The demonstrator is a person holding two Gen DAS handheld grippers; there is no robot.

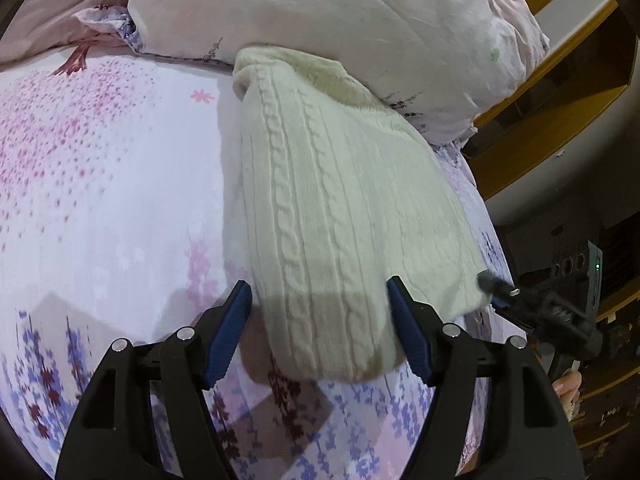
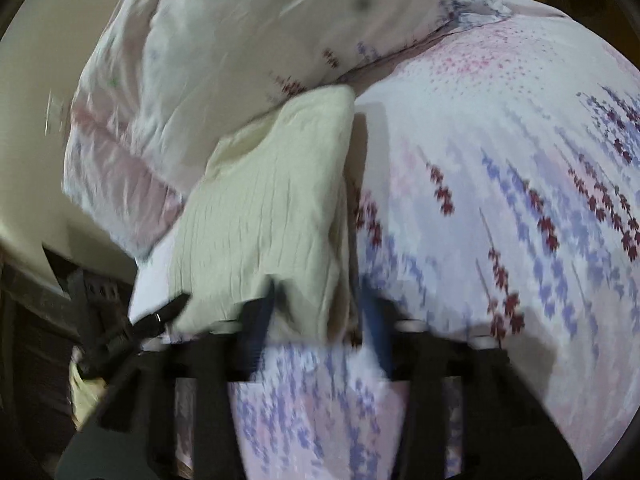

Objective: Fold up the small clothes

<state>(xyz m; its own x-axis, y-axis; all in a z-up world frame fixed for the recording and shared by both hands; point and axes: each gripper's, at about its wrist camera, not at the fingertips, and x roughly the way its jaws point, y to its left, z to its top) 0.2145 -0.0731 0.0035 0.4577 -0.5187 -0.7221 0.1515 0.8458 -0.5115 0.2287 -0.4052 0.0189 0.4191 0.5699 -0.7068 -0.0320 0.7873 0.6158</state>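
Blue pads on your left gripper [image 1: 320,330] stand apart, straddling the near end of the cream cable-knit sweater [image 1: 332,208] without pressing it. The sweater lies folded on the floral bedsheet [image 1: 100,200], its far end tucked against the rumpled duvet [image 1: 340,20]. Your right gripper [image 2: 320,320] is smeared by blur in its own view, with the sweater's edge at its left finger. The left view alone shows its tip pinched shut at the sweater's right corner.
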